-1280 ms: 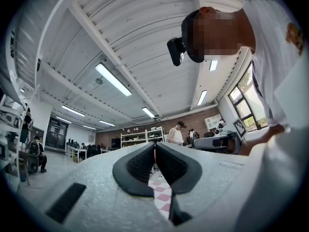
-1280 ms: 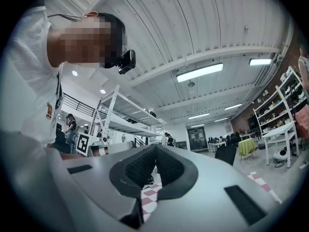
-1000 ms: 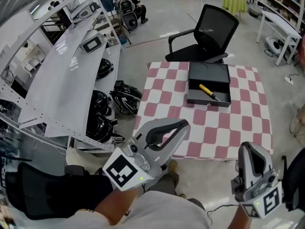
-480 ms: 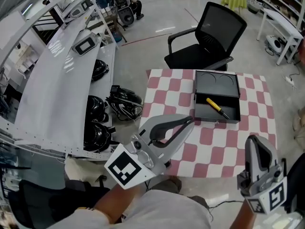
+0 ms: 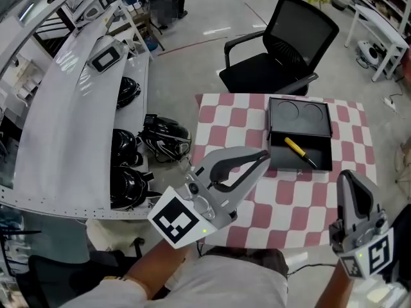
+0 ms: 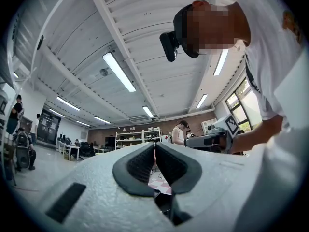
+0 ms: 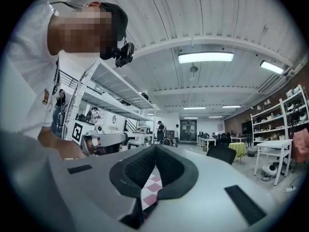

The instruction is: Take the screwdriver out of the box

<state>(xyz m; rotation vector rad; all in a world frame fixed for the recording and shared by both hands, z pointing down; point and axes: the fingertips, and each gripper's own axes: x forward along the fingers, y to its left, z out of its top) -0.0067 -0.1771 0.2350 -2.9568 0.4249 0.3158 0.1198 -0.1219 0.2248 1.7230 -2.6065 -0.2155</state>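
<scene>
A screwdriver [image 5: 296,148] with a yellow handle lies slantwise inside an open black box [image 5: 321,147] on the far part of a red-and-white checkered table [image 5: 218,117]. My left gripper [image 5: 264,154] hovers over the table's near left part, short of the box, its jaws shut with nothing between them. My right gripper [image 5: 349,174] is at the near right, beyond the table's front corner, also shut and empty. The left gripper view shows pads meeting at the tip of the left gripper [image 6: 155,144]. In its own view the right gripper [image 7: 155,147] shows the same, with the cloth below.
A black office chair [image 5: 282,43] stands behind the table. White metal shelving [image 5: 64,108] runs along the left, with black helmets and cables [image 5: 164,136] on the floor beside the table. White tables [image 5: 379,37] stand at the far right.
The table and box have come nearer and lower in the head view. Both grippers have moved forward toward the table; their jaws stay shut.
</scene>
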